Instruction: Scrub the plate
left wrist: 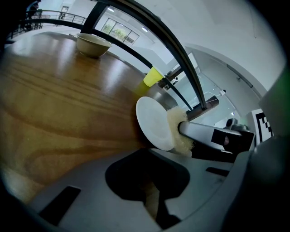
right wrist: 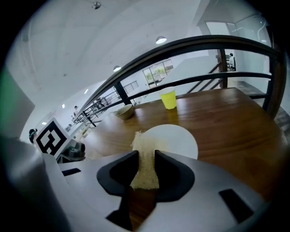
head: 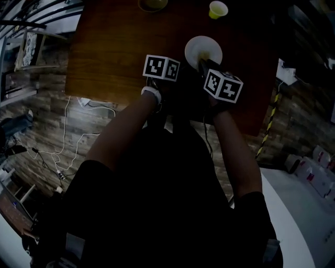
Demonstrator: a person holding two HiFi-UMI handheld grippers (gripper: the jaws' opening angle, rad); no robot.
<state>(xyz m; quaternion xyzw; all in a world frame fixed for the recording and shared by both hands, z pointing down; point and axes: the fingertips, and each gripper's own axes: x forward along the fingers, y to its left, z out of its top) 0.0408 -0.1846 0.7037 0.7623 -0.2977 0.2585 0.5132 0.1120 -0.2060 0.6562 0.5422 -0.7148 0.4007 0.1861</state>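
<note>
White plate [right wrist: 179,140] flat on the wooden table [left wrist: 59,104], right gripper [right wrist: 146,156] clamped on a pale sponge [right wrist: 142,141] touching the plate's near edge, left gripper [left wrist: 152,195] just beside, jaws together, yellow cup [right wrist: 168,98] and bowl [left wrist: 93,44] farther back.

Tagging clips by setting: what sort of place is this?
Probably an open indoor hall or mezzanine, not a kitchen: a wooden table beside a dark metal railing, with large windows beyond.

The top edge of my head view cuts off the bowl [head: 153,4]; my right gripper [head: 202,63] covers the near part of the plate [head: 196,49].
</note>
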